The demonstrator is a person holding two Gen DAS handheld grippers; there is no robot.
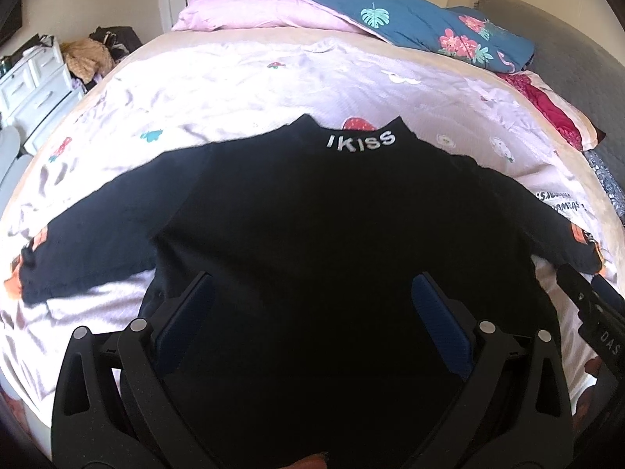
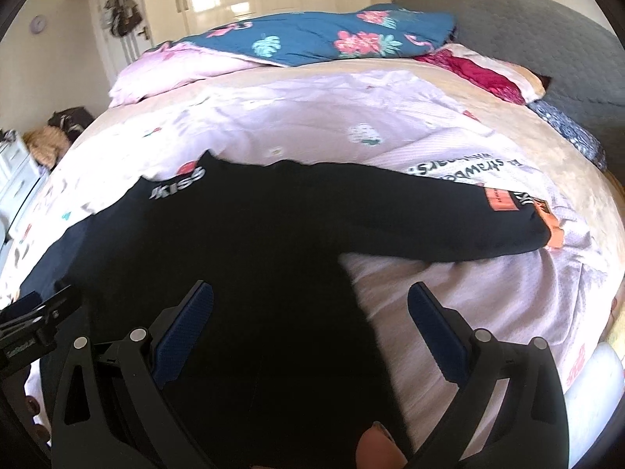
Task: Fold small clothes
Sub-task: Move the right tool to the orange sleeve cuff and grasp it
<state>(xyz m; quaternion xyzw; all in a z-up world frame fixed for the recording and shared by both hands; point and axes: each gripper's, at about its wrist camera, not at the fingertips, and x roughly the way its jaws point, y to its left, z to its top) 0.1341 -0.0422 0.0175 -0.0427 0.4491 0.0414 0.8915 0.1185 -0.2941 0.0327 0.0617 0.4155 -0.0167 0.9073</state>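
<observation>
A small black long-sleeved top (image 1: 304, 215) lies flat on the bed, collar with white "KISS" letters (image 1: 361, 142) pointing away, both sleeves spread out to the sides. My left gripper (image 1: 312, 293) is open, its blue pads over the lower body of the top. My right gripper (image 2: 310, 301) is open over the top's (image 2: 254, 234) right side edge, below the right sleeve (image 2: 429, 211) with an orange patch at its cuff. The right gripper also shows at the left wrist view's right edge (image 1: 597, 320). Neither gripper holds cloth.
The bed is covered by a pale pink printed sheet (image 1: 234, 78). A blue floral quilt (image 1: 410, 19) and pink bedding are piled at the far side. A grey headboard (image 2: 527, 31) is on the right. White drawers (image 1: 35, 86) stand on the left.
</observation>
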